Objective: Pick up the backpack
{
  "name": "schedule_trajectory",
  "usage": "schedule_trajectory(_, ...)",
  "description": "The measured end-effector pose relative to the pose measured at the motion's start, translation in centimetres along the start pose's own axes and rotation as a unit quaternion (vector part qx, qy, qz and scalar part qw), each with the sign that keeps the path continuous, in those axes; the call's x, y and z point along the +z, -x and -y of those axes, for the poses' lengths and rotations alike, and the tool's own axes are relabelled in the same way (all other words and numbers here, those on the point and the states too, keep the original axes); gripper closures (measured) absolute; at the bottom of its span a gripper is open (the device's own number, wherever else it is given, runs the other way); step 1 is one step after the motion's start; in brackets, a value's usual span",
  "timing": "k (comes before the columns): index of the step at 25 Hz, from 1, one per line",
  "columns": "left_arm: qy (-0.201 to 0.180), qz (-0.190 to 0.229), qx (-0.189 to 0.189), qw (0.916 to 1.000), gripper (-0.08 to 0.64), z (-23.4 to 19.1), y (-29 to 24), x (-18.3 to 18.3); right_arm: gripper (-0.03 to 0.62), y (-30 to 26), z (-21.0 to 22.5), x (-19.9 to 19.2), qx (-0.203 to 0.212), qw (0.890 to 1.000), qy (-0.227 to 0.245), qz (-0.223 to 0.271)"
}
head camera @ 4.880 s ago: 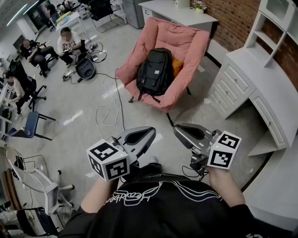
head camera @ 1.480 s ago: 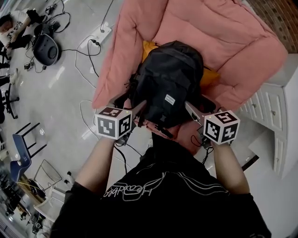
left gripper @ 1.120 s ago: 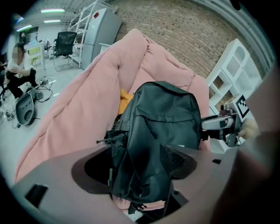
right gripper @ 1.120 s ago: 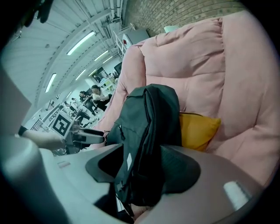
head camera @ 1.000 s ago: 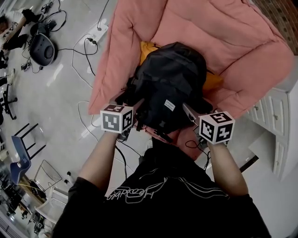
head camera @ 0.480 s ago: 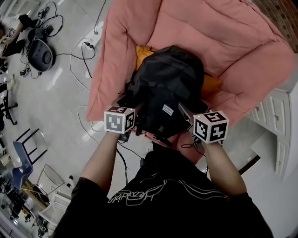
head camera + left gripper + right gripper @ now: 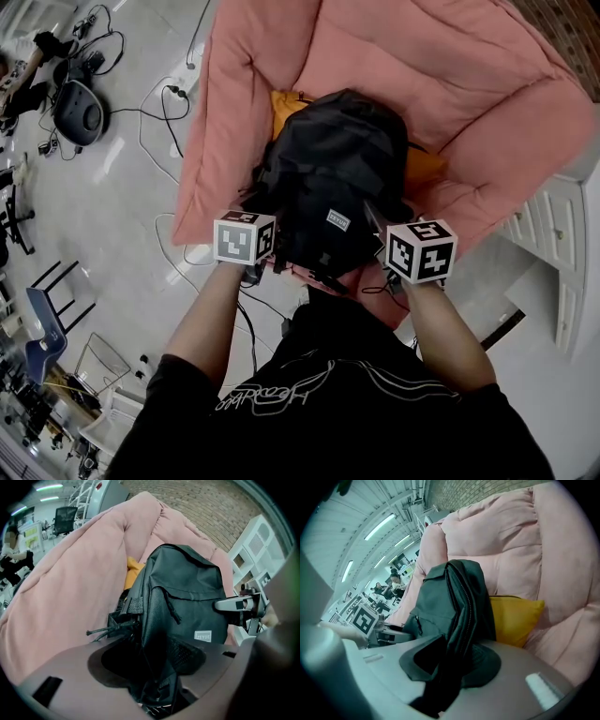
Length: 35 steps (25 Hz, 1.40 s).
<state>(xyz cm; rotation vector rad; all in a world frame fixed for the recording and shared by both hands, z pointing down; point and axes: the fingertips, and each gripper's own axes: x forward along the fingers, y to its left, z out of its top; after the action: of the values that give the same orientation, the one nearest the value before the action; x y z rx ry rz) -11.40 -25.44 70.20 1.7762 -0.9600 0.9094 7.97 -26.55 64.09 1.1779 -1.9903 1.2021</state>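
- Black backpack [image 7: 333, 173] sits in the pink armchair [image 7: 469, 84], near the seat's front edge, with a yellow cushion [image 7: 515, 616] behind it.
- Left gripper [image 7: 154, 686]: jaws closing on the backpack's lower side fabric.
- Right gripper [image 7: 440, 686]: jaws closing on the opposite side.

A small grey label [image 7: 203, 636] on the black backpack [image 7: 187, 592] reads ZEYUE; the looping script on the person's shirt [image 7: 281, 398] is unreadable.

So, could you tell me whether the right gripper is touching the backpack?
Touching. The right gripper view shows the backpack's fabric filling the gap between the right gripper's closing jaws, pressed against both.
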Motion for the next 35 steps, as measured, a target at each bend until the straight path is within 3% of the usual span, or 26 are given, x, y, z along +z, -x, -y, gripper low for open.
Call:
schedule_trajectory(10, 0.016, 0.014, 0.000, 0.9998, 0.386, 1.0, 1.0, -0.7, 0.531, 1.1, -1.0, -0.3, 0.013, 1.000, -0.012, 0.018)
schedule_trajectory(24, 0.011, 0.032, -0.010, 0.9994, 0.436, 3.4, 4.7, -2.8, 0.540, 5.0, -3.4, -2.2, 0.015, 0.998, -0.002, 0.062)
schedule_trajectory(35, 0.016, 0.062, -0.003, 0.9980, 0.462, 4.9, 9.4, -5.7, 0.546, 9.7, -8.1, -4.0, 0.042, 0.993, 0.042, 0.102)
